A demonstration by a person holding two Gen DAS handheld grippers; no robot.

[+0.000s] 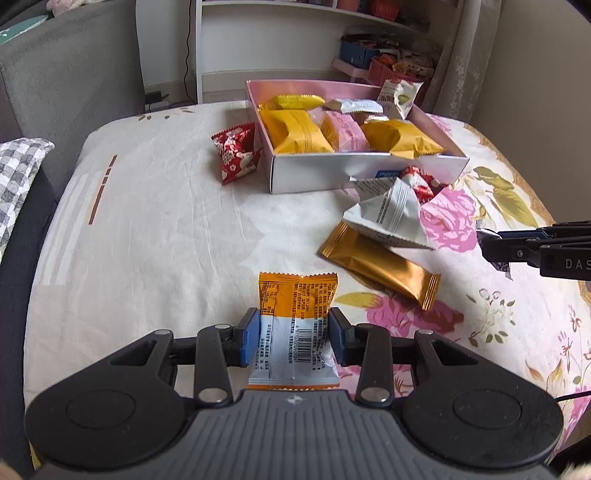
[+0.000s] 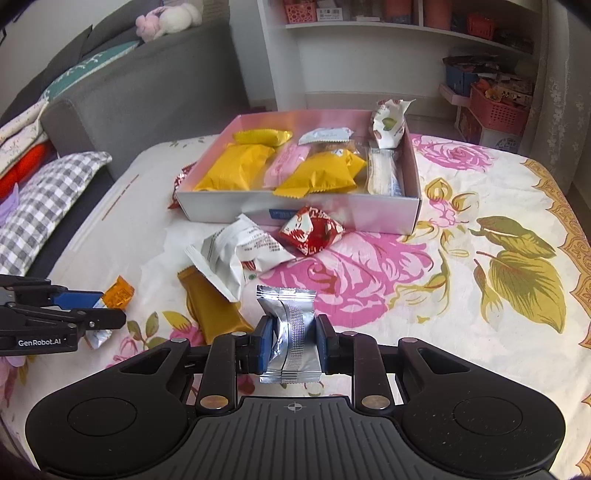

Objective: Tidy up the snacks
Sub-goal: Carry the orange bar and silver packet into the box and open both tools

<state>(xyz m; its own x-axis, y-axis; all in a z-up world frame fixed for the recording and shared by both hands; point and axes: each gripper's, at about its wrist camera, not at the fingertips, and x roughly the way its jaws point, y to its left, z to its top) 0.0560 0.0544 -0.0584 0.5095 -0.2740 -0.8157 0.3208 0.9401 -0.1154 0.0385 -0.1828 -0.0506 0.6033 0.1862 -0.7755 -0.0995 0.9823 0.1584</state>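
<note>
A flowery cloth [image 2: 498, 229] covered the table. A pink box [image 2: 332, 212] sat on it, full of yellow and pink snacks. In front of the box lay a white packet [image 2: 236, 254], a gold bar [image 1: 380, 267] and a red snack [image 2: 310, 230]. The left gripper [image 1: 293, 334] squeezed an orange and white packet [image 1: 295, 317]. The right gripper [image 2: 293, 341] pinched a silver packet [image 2: 290, 328] tight.

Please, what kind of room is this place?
Probably a living room or bedroom at home: a grey sofa with cushions, white shelves holding baskets, and a floral cloth under the snack box.
</note>
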